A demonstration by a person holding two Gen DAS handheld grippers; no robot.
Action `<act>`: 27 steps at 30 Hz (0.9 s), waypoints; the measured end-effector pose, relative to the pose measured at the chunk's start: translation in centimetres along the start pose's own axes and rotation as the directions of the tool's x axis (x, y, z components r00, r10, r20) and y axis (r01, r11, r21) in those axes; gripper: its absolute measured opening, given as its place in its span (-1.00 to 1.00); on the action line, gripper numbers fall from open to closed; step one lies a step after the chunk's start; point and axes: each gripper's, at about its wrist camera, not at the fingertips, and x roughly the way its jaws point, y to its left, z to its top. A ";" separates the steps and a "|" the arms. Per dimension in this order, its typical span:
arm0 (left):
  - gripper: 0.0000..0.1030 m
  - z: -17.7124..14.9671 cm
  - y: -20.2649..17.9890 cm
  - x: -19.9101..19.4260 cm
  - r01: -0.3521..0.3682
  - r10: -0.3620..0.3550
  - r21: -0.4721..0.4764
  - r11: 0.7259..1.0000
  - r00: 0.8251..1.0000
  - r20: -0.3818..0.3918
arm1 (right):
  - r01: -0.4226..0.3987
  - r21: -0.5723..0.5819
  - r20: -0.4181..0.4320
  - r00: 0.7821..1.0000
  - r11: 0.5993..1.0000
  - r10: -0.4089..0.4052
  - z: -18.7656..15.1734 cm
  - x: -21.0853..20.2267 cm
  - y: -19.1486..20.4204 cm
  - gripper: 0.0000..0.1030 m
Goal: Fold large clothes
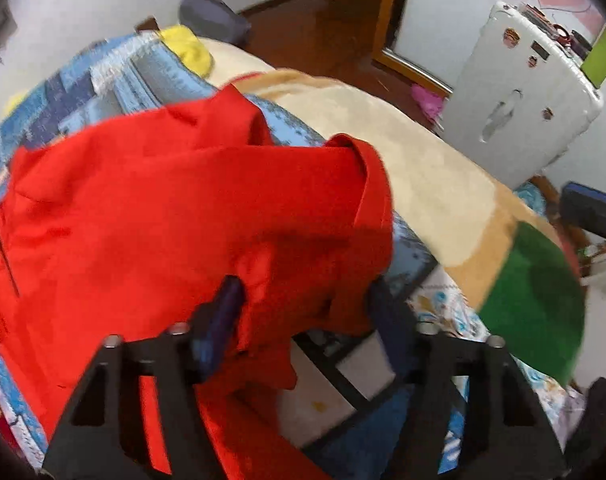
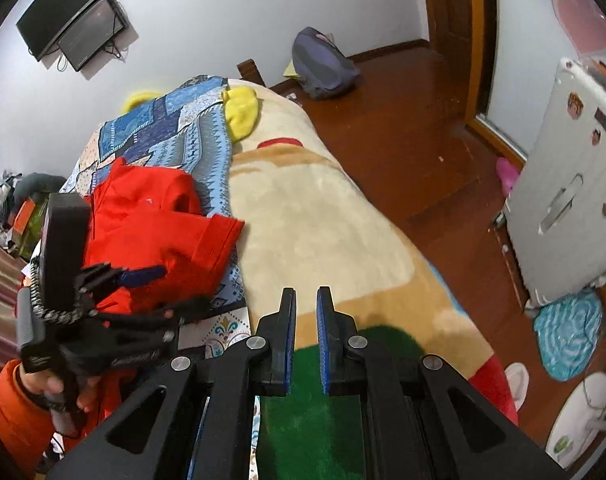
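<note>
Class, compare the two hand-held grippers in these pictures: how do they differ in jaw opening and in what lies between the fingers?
The left hand-held gripper has its jaws spread wide, while the right hand-held gripper shows only a narrow gap. Red garment fabric bunches between the left one's fingers; nothing sits between the right one's, which hangs over the cream blanket. Both share black frames and blue finger pads.

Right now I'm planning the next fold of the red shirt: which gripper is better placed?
Left. The left gripper already has its jaws spread around the red shirt. The right gripper is empty over the beige blanket, beside the shirt.
</note>
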 end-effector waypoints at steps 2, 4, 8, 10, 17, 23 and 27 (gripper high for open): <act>-0.65 0.0 0.4 -0.3 -0.059 0.059 -0.017 0.998 0.998 0.020 | 0.002 -0.002 -0.003 1.000 1.000 -0.002 -0.3 0.1 -0.1 -0.88; -0.68 -0.3 1.9 -1.6 0.008 -0.005 -0.073 0.997 0.999 0.052 | 0.004 -0.005 -0.011 1.000 1.000 -0.004 -0.4 0.3 0.1 -0.88; -0.69 -0.5 4.3 -5.9 0.055 -0.035 -0.123 0.991 0.987 0.160 | -0.011 -0.030 -0.017 1.000 0.999 0.010 -0.5 0.6 1.2 -0.88; -0.69 -0.6 5.5 -8.0 0.082 -0.051 -0.152 0.985 0.979 0.198 | -0.011 -0.047 -0.017 1.000 0.999 0.011 -0.4 0.7 1.9 -0.88; -0.74 -0.7 9.9 -11.9 0.295 -0.232 -0.213 0.931 0.932 0.277 | -0.035 -0.137 0.025 0.999 0.990 0.039 1.0 0.6 6.7 -0.88; -0.82 -1.3 9.8 -12.5 0.195 -0.119 -0.220 0.956 0.941 0.318 | -0.115 -0.121 0.002 0.993 0.986 0.117 1.2 0.9 9.1 -0.88; -0.82 -2.9 13.8 -16.1 0.131 -0.003 -0.289 0.948 0.914 0.405 | -0.076 -0.184 -0.011 0.997 0.980 0.076 1.5 1.9 11.2 -0.88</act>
